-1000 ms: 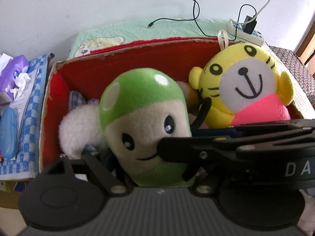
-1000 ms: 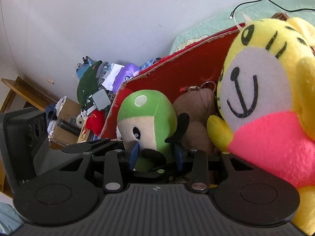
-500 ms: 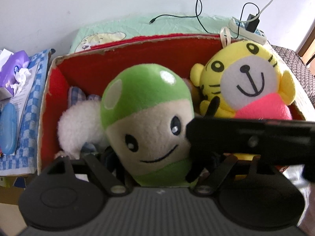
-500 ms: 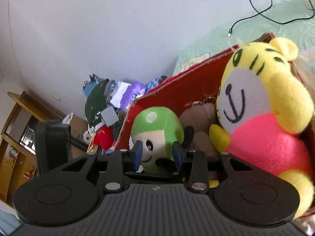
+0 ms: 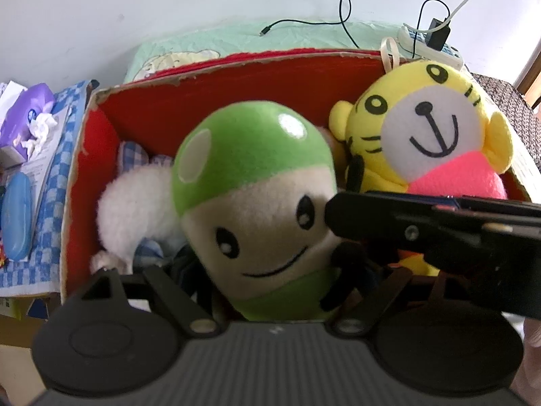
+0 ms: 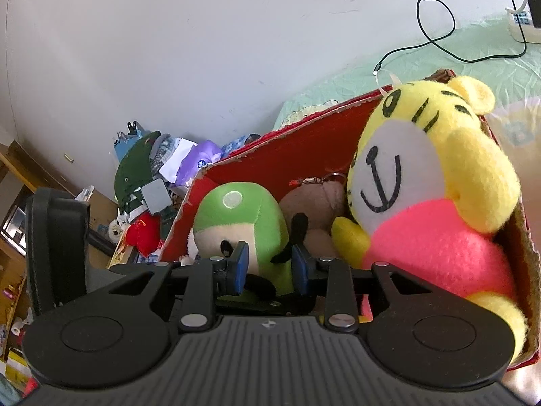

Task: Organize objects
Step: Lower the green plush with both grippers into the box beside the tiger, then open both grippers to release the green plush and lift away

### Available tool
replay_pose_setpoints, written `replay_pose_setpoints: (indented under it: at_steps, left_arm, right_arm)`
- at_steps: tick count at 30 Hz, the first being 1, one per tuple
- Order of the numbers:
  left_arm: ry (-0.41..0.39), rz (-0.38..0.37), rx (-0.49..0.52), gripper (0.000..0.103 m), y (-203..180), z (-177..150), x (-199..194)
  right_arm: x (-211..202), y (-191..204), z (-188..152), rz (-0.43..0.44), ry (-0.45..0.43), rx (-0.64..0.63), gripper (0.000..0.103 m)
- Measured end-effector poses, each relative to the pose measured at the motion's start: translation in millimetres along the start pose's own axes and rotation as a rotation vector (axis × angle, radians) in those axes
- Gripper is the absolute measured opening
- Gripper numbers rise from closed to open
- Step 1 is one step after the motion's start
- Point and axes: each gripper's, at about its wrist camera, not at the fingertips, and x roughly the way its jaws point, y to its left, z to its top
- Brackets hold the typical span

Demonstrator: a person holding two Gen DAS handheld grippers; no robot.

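**Green plush being seated in the red box, right gripper crowding in beside it**

While the left gripper (image 5: 270,270) is closing around the base of the green mushroom plush (image 5: 257,203), its fingers are mostly hidden behind the toy, so I cannot tell how tightly it is holding; the plush is sitting between the linkage arms and filling the near middle of the left wrist view. The right gripper (image 6: 268,267) is hovering part open, its blue pads (image 6: 240,264) standing a little apart with the green plush's side showing in the gap, and whether they are touching the fabric is not clear. Seen from the left wrist, that right gripper's black body is reaching across from the right, just beside the plush's cheek.

Outward from the grippers, the green plush is standing inside the red cardboard box (image 5: 209,101), near its front wall. A yellow tiger plush (image 5: 429,142) is leaning against the box's right side, a brown plush (image 6: 314,209) is wedged between the two, and a white fluffy toy (image 5: 135,209) is lying at the left. Beyond the box, a power strip (image 5: 429,40) and black cable (image 5: 345,20) are resting on the green bedcover.

Risks from here, as I judge them: the soft plush could be tipping forward out of the box on release, since the box is looking crowded; and the two grippers, working so near each other, could be colliding.
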Motion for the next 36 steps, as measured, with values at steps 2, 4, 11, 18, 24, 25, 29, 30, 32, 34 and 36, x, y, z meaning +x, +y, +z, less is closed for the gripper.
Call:
replay_pose_setpoints:
  at_steps: [2,4,11,18,24,25,29,30,32,34,36]
  left_arm:
    - [0.002,-0.002,-0.004,0.089,1,0,0]
    - [0.005,0.004,-0.001,0.089,0,0,0]
    - [-0.002,0.011,0.002,0.087,-5,2,-5]
    - [-0.015,0.034,-0.004,0.086,-7,0,-12]
    - [-0.043,0.073,0.012,0.089,-13,-4,-23]
    - [-0.048,0.080,0.018,0.089,-15,-5,-25]
    - [-0.070,0.093,0.028,0.089,-21,-8,-33]
    - [-0.075,0.096,0.029,0.090,-22,-9,-35]
    - [-0.083,0.109,0.031,0.090,-24,-10,-38]
    - [-0.086,0.113,0.030,0.090,-26,-12,-41]
    - [-0.096,0.125,0.030,0.090,-28,-14,-45]
  right_arm:
    - [0,0,0,-0.003,0.002,0.001,0.033]
    - [0,1,0,-0.011,0.007,-0.003,0.033]
    - [-9,0,0,-0.005,-0.009,0.005,0.033]
    - [-16,2,-2,-0.028,-0.023,-0.014,0.033]
    - [-22,6,-9,-0.058,-0.036,-0.039,0.032]
    - [-23,7,-10,-0.058,-0.038,-0.039,0.032]
    - [-30,6,-14,-0.054,-0.048,-0.024,0.032]
    - [-32,5,-15,-0.052,-0.051,-0.017,0.032]
    - [-36,4,-16,-0.048,-0.052,-0.002,0.032]
    - [-41,4,-19,-0.050,-0.063,-0.001,0.032]
    - [-46,4,-21,-0.054,-0.075,0.000,0.032]
